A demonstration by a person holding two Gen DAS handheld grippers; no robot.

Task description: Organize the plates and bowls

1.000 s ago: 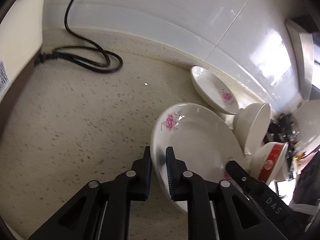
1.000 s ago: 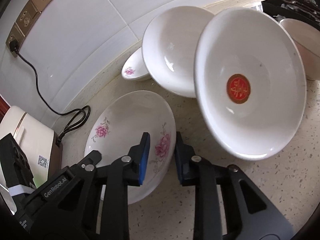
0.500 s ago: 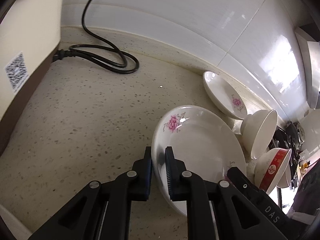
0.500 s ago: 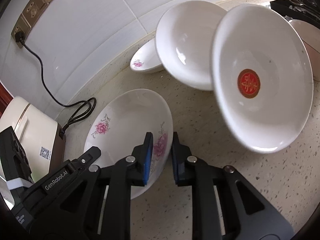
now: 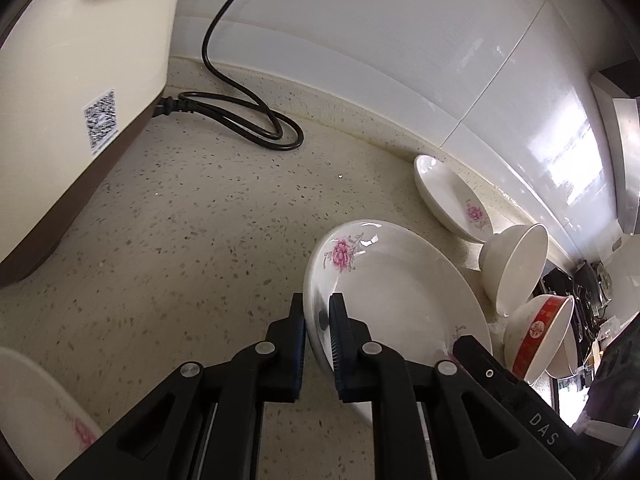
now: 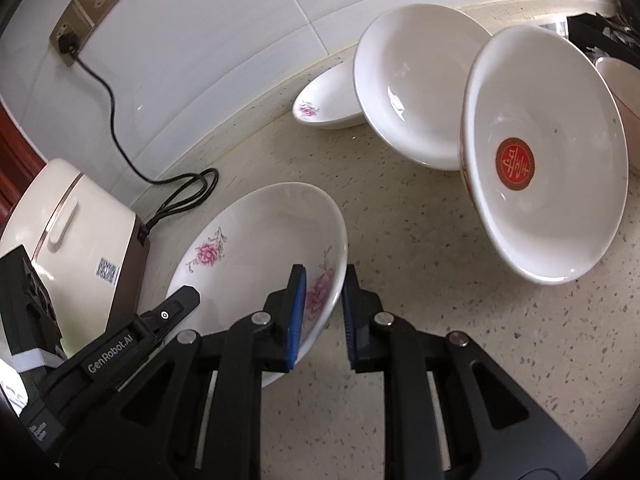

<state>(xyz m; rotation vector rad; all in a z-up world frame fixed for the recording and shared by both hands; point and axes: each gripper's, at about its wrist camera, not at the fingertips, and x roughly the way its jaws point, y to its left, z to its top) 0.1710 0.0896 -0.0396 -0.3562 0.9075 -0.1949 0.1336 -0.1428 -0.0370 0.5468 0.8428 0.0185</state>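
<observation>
Left wrist view: the left claw [image 5: 318,322] is pinching the near rim of the floral plate [image 5: 400,300], one finger outside the rim and one inside the well. The plate is held tilted above the speckled tabletop [image 5: 180,240], and whether its far edge touches the surface is hard to tell. Beyond it a smaller floral dish [image 5: 452,200] leans at the wall base, then a white bowl [image 5: 516,268] and a red-banded bowl [image 5: 538,336] stand on edge in a row. The rice cooker [image 5: 72,100] fills the left side, its black cord [image 5: 248,120] coiled behind. A blurred plate edge [image 5: 36,412] shows at the lower left corner (possibly the stack this plate belongs on).

Right wrist view: the right claw [image 6: 322,312] straddles the opposite rim of the same floral plate [image 6: 256,248], just over the pink flower. Its fingers look slightly spread, with a gap showing on the outer side, so it seems to be steadying rather than clamping. The red-banded bowl [image 6: 544,160] and white bowl [image 6: 416,88] lean close to the right.

To do this carry well, I would keep the left pinch firm and deep on the rim, since glazed ceramic slips easily. Keep the plate level enough that it doesn't pivot in the pads. Move it clear of the leaning bowls, which look ready to topple if nudged.
</observation>
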